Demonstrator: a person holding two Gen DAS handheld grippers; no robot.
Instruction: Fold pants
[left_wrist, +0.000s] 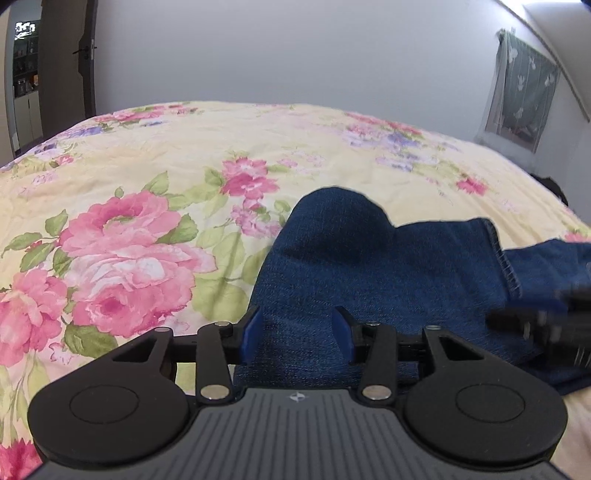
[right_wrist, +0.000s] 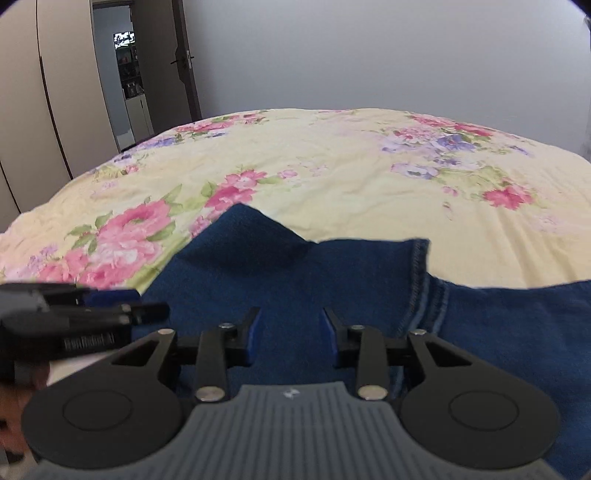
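Both grippers, left (left_wrist: 297, 334) & right (right_wrist: 290, 334), released over blue pants (left_wrist: 351, 266) on bed (left_wrist: 147, 155).

Pants (left_wrist: 369, 266): we found them lying on the bed (left_wrist: 184, 147), at its near edge.
Left gripper (left_wrist: 297, 332): we held it over the pants, left of the right gripper (right_wrist: 290, 334).
Door (right_wrist: 159, 55): it stood behind the bed, far left.
Curtain (left_wrist: 524, 88): far right.

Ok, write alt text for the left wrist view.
Blue denim pants lie bunched on a floral bedspread, the left gripper over them with jaws apart. The right gripper blurs in from the right.
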